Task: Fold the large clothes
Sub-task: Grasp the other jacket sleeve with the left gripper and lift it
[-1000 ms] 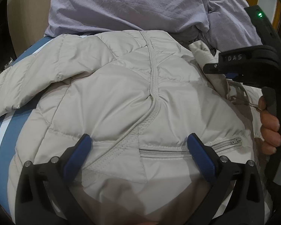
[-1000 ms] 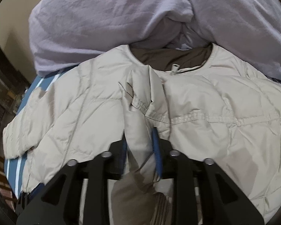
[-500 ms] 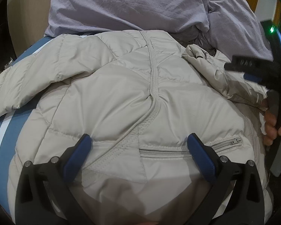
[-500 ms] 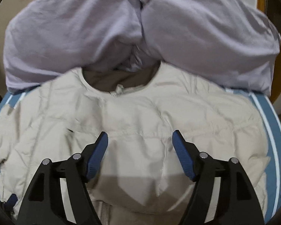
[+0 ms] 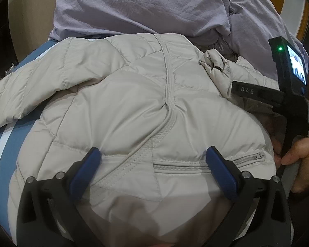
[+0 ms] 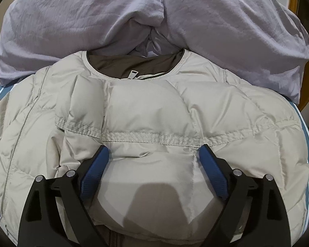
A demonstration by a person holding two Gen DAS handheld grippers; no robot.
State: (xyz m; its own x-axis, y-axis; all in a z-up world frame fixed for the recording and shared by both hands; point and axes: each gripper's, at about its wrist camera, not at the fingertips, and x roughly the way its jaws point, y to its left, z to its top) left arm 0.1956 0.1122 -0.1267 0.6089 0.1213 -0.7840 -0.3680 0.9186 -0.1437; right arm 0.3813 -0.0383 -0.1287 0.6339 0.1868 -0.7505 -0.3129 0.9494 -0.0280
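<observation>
A cream quilted down jacket [image 6: 150, 111] lies spread on a bed with a blue-and-white striped cover [image 5: 8, 144], its brown-lined collar [image 6: 134, 63] turned toward a rumpled lilac duvet [image 6: 92, 16] heaped at the far end; one sleeve [image 6: 86, 111], with a stitched cuff, is folded across the chest and rests loose on the front panel; the right gripper [image 6: 152, 160] hovers just above that folded sleeve, its jaws opening, the blue pads [image 6: 92, 175] standing wide to either side of the fabric and pressing on nothing; in the left wrist view the left gripper [image 5: 154, 164] hangs over the lower part of the jacket beside a zipped pocket [image 5: 208, 162], its blue-padded jaws spread apart and clear of the cloth, nothing clamped between them; the jacket's central zip seam [image 5: 169, 82] runs up from the pocket area toward the duvet; at the right edge of that view a person's hand [image 5: 300, 154] grips the black handle of the right tool, whose small screen [image 5: 297, 65] and green light [image 5: 280, 48] show above the jacket.
</observation>
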